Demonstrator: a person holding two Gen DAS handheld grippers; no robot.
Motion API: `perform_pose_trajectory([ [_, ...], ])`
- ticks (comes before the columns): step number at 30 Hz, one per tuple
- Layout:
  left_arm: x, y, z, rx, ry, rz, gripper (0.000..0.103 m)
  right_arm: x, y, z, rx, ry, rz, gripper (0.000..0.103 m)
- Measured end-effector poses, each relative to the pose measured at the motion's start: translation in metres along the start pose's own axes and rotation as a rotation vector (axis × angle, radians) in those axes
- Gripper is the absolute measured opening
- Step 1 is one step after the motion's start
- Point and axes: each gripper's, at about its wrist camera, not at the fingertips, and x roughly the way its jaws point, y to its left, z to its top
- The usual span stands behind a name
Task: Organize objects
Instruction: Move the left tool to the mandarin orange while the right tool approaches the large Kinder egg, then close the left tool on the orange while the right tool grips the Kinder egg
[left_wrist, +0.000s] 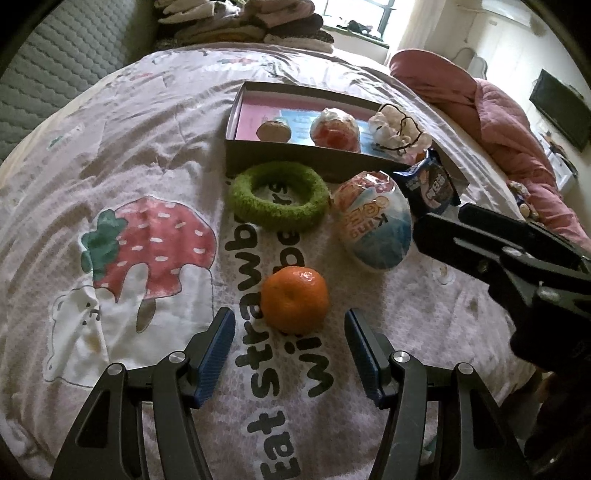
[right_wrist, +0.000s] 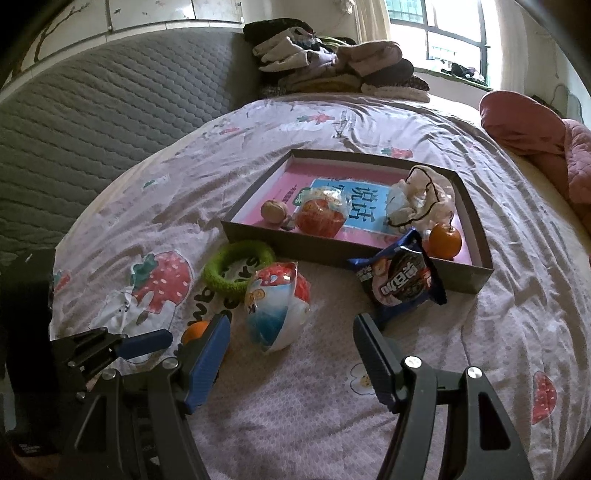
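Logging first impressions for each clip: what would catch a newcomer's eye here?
The bright tangerine on the strawberry-print bedspread, just ahead of the open left gripper. Behind it lie a fuzzy green ring and a foil-wrapped egg. Farther back, a shallow grey box already holds several items, including another tangerine.

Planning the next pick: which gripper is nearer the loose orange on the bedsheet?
Left. The left gripper sits right before the orange, jaws open; the right gripper is off to its side.

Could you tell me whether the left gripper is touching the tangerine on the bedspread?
Apart. The left wrist view shows the left gripper open, with bedspread visible between each pad and the tangerine.
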Motion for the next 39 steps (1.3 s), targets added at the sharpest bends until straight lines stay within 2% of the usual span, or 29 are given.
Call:
perform_pose_trajectory([
  [15, 0.014, 0.008, 0.005, -0.018, 0.001, -0.026, 0.063, 0.038, -0.002, 0.002, 0.022, 0.061, 0.0, 0.069],
  [24, 0.017, 0.01, 0.008, -0.02, -0.011, -0.034, 0.063, 0.052, 0.003, 0.003, 0.002, 0.069, -0.004, 0.068],
  [33, 0.023, 0.006, 0.013, -0.002, -0.003, -0.037, 0.062, 0.061, 0.004, 0.005, -0.012, 0.083, 0.01, 0.052],
  [39, 0.026, -0.001, 0.014, 0.021, 0.003, -0.023, 0.057, 0.061, 0.004, 0.004, -0.035, 0.084, 0.032, 0.051],
])
